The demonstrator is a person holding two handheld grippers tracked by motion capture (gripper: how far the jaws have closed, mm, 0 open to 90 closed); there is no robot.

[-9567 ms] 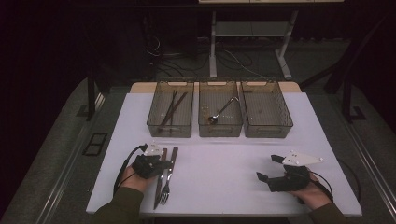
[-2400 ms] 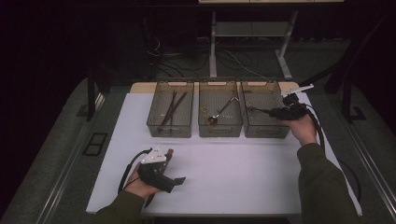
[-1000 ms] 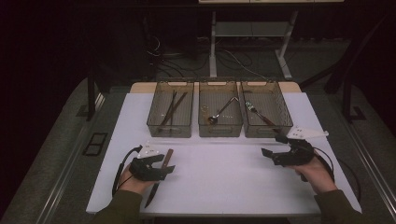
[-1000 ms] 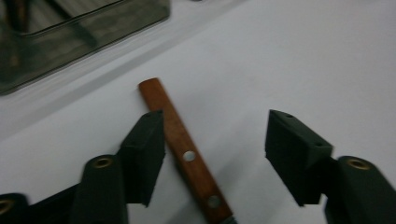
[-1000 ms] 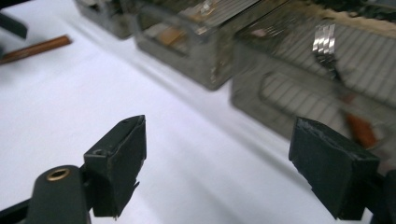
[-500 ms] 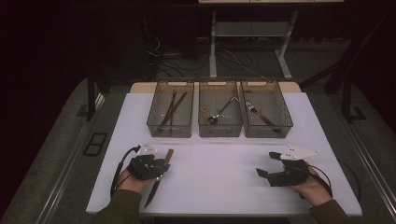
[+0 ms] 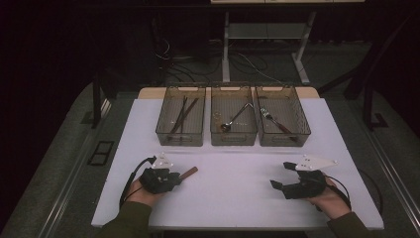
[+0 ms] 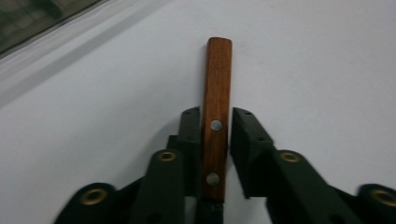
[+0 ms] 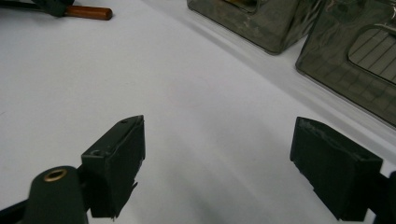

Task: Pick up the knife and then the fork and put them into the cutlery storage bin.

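Observation:
My left gripper (image 7: 173, 177) sits near the table's front left, shut on a knife by its brown wooden handle (image 7: 188, 172). In the left gripper view the riveted handle (image 8: 216, 93) sticks out past both black jaws, and the blade is hidden behind them. My right gripper (image 7: 281, 175) rests at the front right, open with nothing between its jaws. The right gripper view shows its jaws (image 9: 217, 128) wide apart over bare white table, with the knife handle (image 9: 88, 12) far off at the top left.
Three smoky clear bins stand in a row at the back of the white table (image 7: 233, 163). The left bin (image 7: 167, 130) holds dark slender utensils, the middle bin (image 7: 234, 136) a spoon (image 7: 235, 118), and the right bin (image 7: 302, 126) a fork (image 7: 274, 120).
The right gripper drew back from the right bin to the front right and stayed open, leaving the fork inside. The left gripper turned, so the knife handle now points right and away.

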